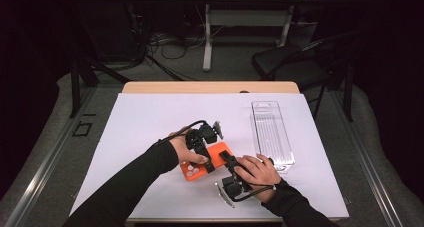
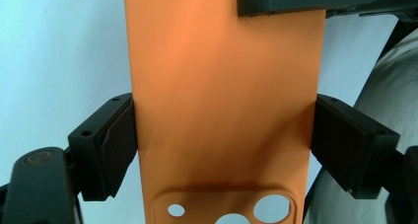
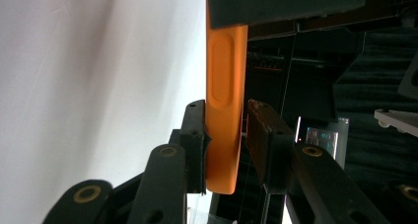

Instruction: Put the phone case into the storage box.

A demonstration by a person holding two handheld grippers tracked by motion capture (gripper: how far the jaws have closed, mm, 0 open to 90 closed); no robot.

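An orange phone case (image 1: 196,172) with camera cut-outs lies over the white sheet at the table's middle front. My left gripper (image 1: 207,161) reaches in from the upper left and is shut across the case's width. In the left gripper view both pads press the long edges of the case (image 2: 222,86), near the camera holes. My right gripper (image 1: 228,160) comes from the lower right, with its jaws over the thin edge of the case (image 3: 224,86) at the other end. One jaw lies on each face, and the gripper (image 3: 226,135) is shut on the case.
A clear plastic box (image 1: 272,134) lies lengthwise on the white sheet (image 1: 150,117) to the right of the hands. Behind the table stand a black chair (image 1: 295,62) and a second table's legs with cables on the floor.
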